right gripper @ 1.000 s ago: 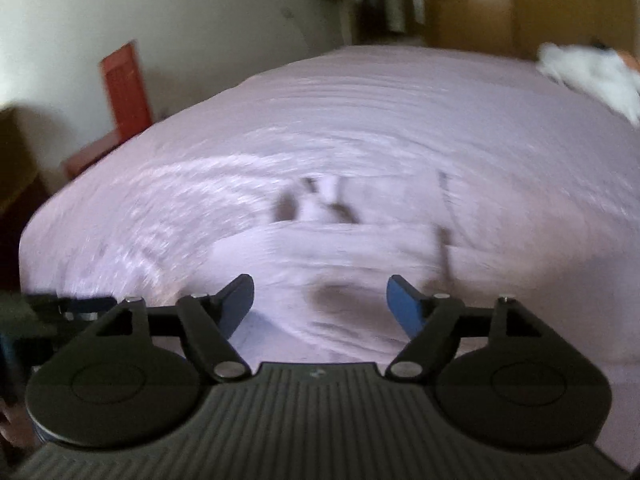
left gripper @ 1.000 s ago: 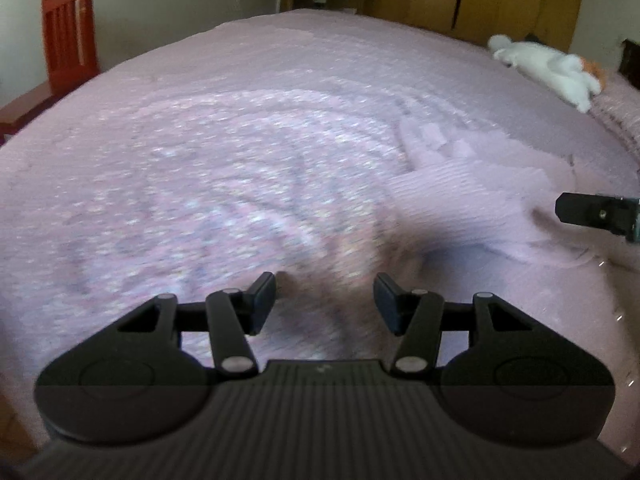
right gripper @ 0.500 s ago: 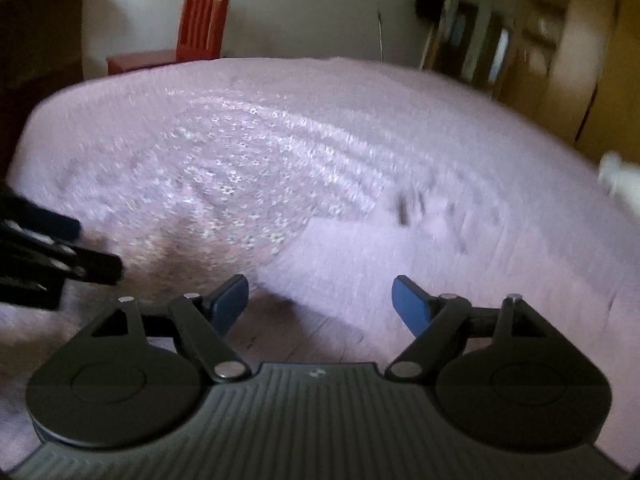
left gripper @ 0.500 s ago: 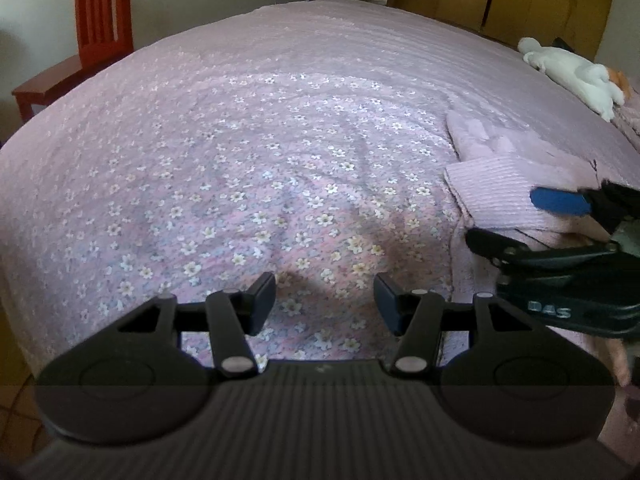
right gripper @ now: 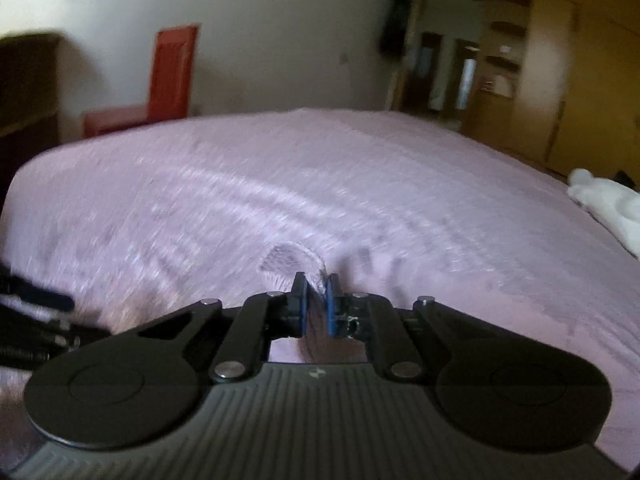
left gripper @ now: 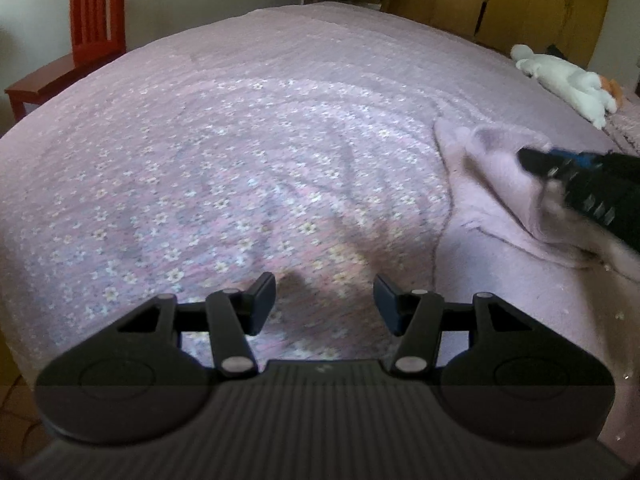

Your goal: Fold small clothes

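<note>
Bunching pink garment (right gripper: 316,280) between right gripper (right gripper: 315,300)

Ahead of the left gripper (left gripper: 324,304) the flowered bed (left gripper: 240,168) lies bare and open. To its right the rumpled pink garment (left gripper: 492,184) and the right gripper (left gripper: 532,160) block the way. A white plush toy (left gripper: 560,76) occupies the far right edge.

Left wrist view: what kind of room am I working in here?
Most likely a bedroom: a wide bed with a pink floral cover, a plush toy lying on it, and wooden wardrobes along the far wall.
</note>
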Motion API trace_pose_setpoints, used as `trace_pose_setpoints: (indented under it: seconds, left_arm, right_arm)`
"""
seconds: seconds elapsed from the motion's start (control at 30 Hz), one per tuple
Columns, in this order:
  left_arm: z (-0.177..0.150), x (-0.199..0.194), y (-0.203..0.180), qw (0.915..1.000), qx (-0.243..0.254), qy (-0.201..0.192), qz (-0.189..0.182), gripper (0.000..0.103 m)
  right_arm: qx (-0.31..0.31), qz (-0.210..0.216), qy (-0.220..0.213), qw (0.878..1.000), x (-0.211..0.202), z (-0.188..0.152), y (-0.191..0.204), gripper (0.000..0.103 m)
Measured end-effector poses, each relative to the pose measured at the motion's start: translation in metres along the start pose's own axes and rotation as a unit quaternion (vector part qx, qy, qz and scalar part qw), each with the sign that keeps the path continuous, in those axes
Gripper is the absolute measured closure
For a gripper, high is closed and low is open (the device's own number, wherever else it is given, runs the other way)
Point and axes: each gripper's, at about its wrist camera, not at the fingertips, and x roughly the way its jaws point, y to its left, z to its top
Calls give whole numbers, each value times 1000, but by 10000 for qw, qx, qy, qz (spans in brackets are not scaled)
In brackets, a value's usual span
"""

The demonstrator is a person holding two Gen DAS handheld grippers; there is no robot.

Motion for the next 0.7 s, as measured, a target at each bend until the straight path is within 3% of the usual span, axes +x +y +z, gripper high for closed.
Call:
trace_pose_setpoints:
  seconds: [0.17,0.37,0.7]
  left_arm:
    - [7,0,-13,9999,96,-74,-122,47]
    - [24,4,-35,9990,246,-248,-287,47]
    - [51,38,-95,9962,721,-403,-280,47]
  right_arm:
    - [531,-438,-204,9974,-26,10,-49,94]
    - [1194,-1148,-303,9857,-61,0,-124,94]
    - [2082,-2087,71,9555,-91,-82,-229,94]
